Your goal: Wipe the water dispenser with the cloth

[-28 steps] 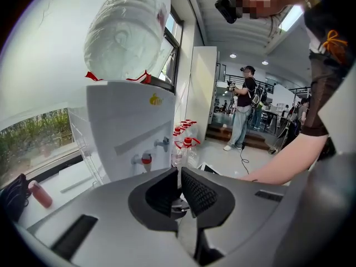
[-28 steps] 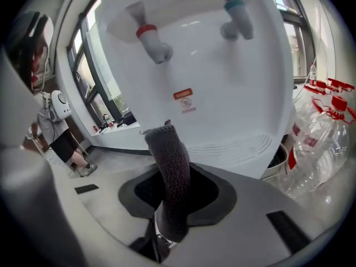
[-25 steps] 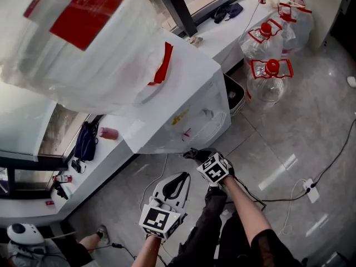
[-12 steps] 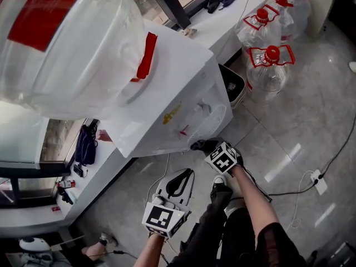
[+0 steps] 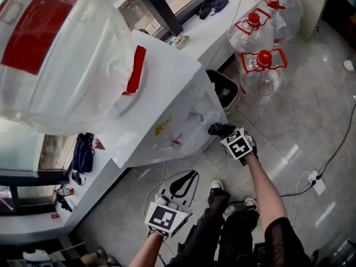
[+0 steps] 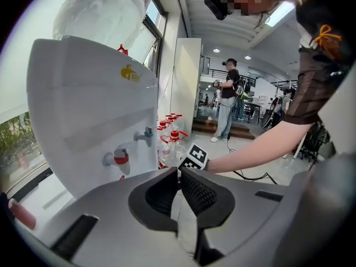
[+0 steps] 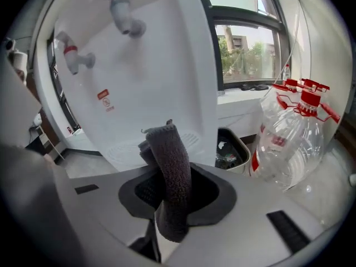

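One dispenser [image 5: 167, 88], white, stands on a glossy grey floor [image 5: 300, 121] against a white sill [image 5: 217, 24]. One big clear bottle [image 5: 61, 54] with a red label sits upside down on top of it.

Spare bottles [image 5: 261, 71]: three counted from the head view, clear with red caps and handles, grouped on the floor to the dispenser's right. One dark bin [image 5: 223, 90] sits between them and the dispenser.

Taps on the dispenser front: two, one red tap [image 6: 114, 159] and one grey tap [image 6: 146, 135], side by side. Below them is one round drip grille [image 5: 196, 135].

Grippers: two. The right gripper [image 7: 169, 196] is clamped on the cloth [image 7: 167, 149]. The left gripper [image 6: 179, 174] has its jaws closed together with nothing between them. It is held low in front of the dispenser, well apart from it.

Cloth: one, dark grey and nubbly. It is folded into a thick strip that stands up out of the right jaws and bends over at the top. It is down at the dispenser's lower front, right by the grille's edge. Contact with the dispenser cannot be confirmed.

One person [image 6: 227, 99] stands far back in the room.
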Motion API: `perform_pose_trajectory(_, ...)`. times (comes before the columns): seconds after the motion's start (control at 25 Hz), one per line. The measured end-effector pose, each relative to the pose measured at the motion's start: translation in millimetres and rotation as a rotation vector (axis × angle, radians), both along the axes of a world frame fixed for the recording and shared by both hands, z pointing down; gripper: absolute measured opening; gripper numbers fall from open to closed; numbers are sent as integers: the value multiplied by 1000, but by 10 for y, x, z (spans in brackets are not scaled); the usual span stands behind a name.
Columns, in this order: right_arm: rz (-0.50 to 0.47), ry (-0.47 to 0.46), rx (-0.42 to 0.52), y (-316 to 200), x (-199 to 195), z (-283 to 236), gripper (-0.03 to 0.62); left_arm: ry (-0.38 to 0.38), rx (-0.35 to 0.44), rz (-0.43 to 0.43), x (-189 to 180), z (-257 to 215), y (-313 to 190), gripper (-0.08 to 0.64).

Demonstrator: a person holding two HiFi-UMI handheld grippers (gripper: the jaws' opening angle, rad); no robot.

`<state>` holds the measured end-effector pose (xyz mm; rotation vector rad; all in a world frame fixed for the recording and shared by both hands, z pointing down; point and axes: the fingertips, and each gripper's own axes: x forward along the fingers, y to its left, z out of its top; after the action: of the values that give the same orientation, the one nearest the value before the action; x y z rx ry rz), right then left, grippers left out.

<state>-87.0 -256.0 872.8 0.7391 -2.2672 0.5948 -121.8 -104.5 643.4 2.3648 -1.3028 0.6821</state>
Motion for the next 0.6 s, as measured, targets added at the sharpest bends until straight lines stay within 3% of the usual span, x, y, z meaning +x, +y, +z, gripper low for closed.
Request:
perform_pose_trajectory(0.32, 149, -11, 79, -763, 360, -184, 103, 13, 3, 16, 93, 101, -122, 20)
perform_pose_trajectory(0.6, 162, -4, 37, -265, 417, 168, 103, -2, 0, -12, -58, 171, -119, 20)
